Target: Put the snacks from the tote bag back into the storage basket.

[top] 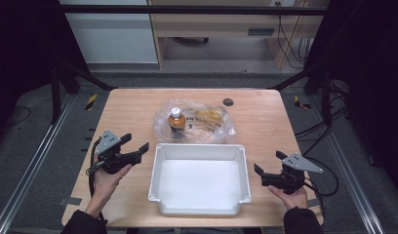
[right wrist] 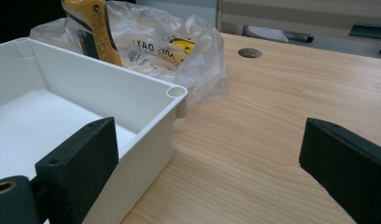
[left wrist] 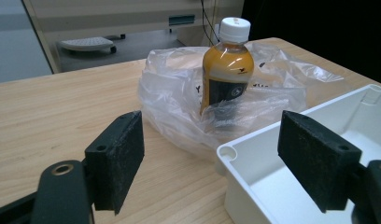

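Bottle [left wrist: 227, 70] of orange-brown drink, white screw cap, dark label, standing upright inside a crumpled clear plastic bag [top: 194, 122] on the worktop [top: 129, 109], just beyond the far rim of the empty white tray [top: 199, 178]. Yellow packets also lie in the bag, to the right of the bottle in the high view.

Handling, judged: bottle looks full, so moderately heavy and stiff; smooth plastic wall, likely slippery where bag film lies between pad and bottle. Best hold across the body at the label band, below the shoulder; cap too narrow. Bag is soft, light, will drag and shift.

Left tongs [top: 136, 146]: jaws wide apart, nothing held, left of the tray's near-left corner; bottle ahead and to their right, well apart. Right tongs [top: 268, 165]: jaws wide apart, nothing held, just beside the tray's right wall; bottle far across the tray.
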A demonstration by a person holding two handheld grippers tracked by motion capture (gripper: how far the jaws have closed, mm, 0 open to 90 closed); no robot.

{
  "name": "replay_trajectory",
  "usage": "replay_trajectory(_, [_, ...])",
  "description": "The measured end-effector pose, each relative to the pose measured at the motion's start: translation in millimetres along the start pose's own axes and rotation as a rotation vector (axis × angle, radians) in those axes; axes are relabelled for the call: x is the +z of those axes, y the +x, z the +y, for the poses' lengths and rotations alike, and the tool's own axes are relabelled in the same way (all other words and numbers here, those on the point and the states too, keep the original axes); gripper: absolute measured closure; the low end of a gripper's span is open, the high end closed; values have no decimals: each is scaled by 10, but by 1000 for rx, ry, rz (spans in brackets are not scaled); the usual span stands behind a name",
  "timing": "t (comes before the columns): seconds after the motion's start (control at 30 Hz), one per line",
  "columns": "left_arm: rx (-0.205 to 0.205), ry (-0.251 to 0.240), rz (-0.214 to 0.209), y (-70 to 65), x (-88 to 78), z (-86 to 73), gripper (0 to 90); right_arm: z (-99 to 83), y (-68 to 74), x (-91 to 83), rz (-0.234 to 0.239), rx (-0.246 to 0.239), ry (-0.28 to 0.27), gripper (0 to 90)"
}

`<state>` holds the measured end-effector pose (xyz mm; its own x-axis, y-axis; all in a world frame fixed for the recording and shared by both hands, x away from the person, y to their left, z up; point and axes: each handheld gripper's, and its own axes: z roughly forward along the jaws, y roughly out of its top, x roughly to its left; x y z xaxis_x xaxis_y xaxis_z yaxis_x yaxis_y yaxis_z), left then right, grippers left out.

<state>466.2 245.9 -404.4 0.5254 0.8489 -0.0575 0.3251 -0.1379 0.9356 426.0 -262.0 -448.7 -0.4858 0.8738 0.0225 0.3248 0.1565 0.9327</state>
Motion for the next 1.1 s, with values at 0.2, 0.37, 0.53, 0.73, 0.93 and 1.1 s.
replay_trajectory(0.2, [-1,-14,-7,-20,32,75,239,4,2,-1,1,-2,-2,50])
replay_trajectory(0.37, [1,-16,-14,-47,62,118,242,4,4,1,1,-1,-2,50])
replay_trajectory(0.53, [7,-15,-19,-77,106,149,245,2,8,4,0,3,0,50])
replay_trajectory(0.73, [19,-14,-22,-112,157,177,250,2,5,5,-1,4,0,50])
replay_trajectory(0.93, [22,-13,-25,-132,212,202,263,-1,8,12,1,5,0,50])
replay_trajectory(1.1, [32,-14,-26,-153,255,232,279,0,6,10,1,8,0,50])
